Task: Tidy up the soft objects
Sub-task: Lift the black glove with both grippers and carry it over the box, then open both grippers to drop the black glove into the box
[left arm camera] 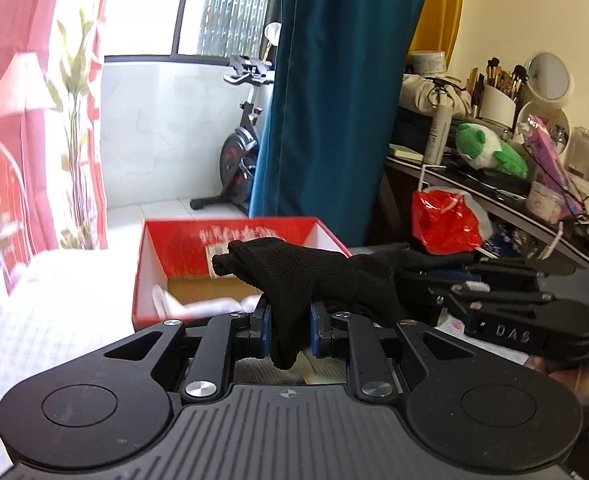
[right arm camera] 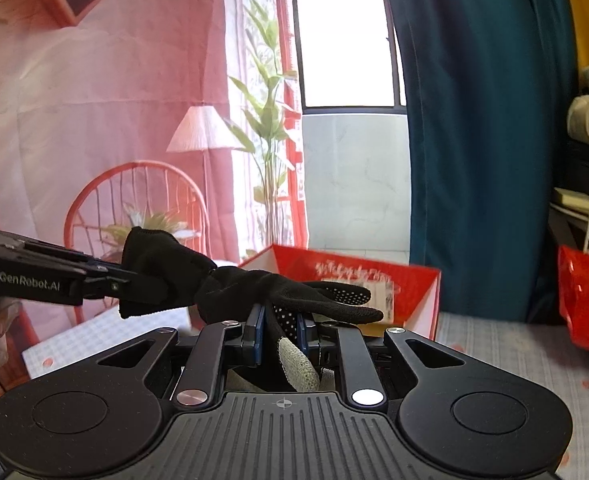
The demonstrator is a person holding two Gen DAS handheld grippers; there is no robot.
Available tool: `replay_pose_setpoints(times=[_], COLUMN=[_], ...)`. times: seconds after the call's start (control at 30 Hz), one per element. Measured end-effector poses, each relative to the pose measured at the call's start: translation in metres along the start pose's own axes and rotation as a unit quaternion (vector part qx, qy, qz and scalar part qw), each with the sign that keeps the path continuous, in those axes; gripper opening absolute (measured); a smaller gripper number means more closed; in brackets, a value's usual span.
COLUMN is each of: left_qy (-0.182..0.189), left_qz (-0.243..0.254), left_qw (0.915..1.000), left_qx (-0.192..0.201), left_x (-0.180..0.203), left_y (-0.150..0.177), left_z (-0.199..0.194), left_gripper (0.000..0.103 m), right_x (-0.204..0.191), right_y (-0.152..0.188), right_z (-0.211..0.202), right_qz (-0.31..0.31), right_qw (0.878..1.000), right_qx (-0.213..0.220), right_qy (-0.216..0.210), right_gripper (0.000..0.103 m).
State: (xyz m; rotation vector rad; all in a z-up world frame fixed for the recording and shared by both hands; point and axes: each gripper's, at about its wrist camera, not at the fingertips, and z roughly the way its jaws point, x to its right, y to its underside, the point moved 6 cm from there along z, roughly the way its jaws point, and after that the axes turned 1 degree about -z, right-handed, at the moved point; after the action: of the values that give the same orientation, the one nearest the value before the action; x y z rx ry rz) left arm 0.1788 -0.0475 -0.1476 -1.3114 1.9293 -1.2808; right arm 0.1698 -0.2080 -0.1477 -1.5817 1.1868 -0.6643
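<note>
A black knit glove (left arm camera: 314, 276) with white grip dots and a grey fingertip (right arm camera: 298, 364) hangs stretched between both grippers above the bed. My left gripper (left arm camera: 288, 326) is shut on its cuff end. My right gripper (right arm camera: 280, 330) is shut on its finger end. Each gripper shows in the other's view, the right one (left arm camera: 506, 312) at the right, the left one (right arm camera: 74, 280) at the left. A red cardboard box (left arm camera: 230, 240) with a white inside stands open just beyond the glove; it also shows in the right wrist view (right arm camera: 358, 280). A white soft item (left arm camera: 198, 304) lies inside it.
The bed has a pale checked sheet (left arm camera: 54, 312). A cluttered dark table (left arm camera: 494, 188) at the right holds a green and white plush toy (left arm camera: 490, 152), bottles and brushes. A red plastic bag (left arm camera: 442, 220) hangs from its edge. A teal curtain (left arm camera: 326, 100) and an exercise bike (left arm camera: 238, 148) stand behind.
</note>
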Motion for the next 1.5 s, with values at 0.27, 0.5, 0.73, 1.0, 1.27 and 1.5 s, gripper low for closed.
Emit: replay_pose_setpoints(times=[0.27,0.5,0.73,1.0,1.27,1.5], left_qy=[-0.002,-0.025,-0.031,-0.042,-0.045,-0.061], left_qz=[-0.031,-0.035,-0.068,-0.06,-0.054,-0.024], left_qw=[0.9993,0.9975,0.9913,0.9871,0.9846,0.9866], left_qx=[-0.021,-0.056,-0.109,-0.142,-0.16,-0.15], left_x=[-0.031,-0.055,-0.084,-0.1,-0.104,-0.098], left_y=[-0.04,-0.051,-0.045,-0.038,-0.03,-0.03], left_z=[0.058,0.112,0.162,0.2,0.218,0.209], left_gripper=[0.02,0.02,0.02,0.02,0.022,0.058], right_x=[0.033,0.057,0.073,0.085,0.092,0.097], right_y=[-0.037,-0.042,-0.029,-0.011,-0.004,0.0], right_z=[0.062,0.125,0.188,0.234,0.252,0.245], right_qz=[-0.005,-0.01,0.002,0.011,0.011,0.016], right_qw=[1.0,0.999,0.995,0.988,0.983,0.98], right_qx=[-0.007,-0.04,-0.098,-0.152,-0.182,-0.194], right_qy=[-0.005,-0.013,-0.02,-0.01,0.005,0.035], right_gripper=[0.015,0.015,0.015,0.015,0.017,0.035])
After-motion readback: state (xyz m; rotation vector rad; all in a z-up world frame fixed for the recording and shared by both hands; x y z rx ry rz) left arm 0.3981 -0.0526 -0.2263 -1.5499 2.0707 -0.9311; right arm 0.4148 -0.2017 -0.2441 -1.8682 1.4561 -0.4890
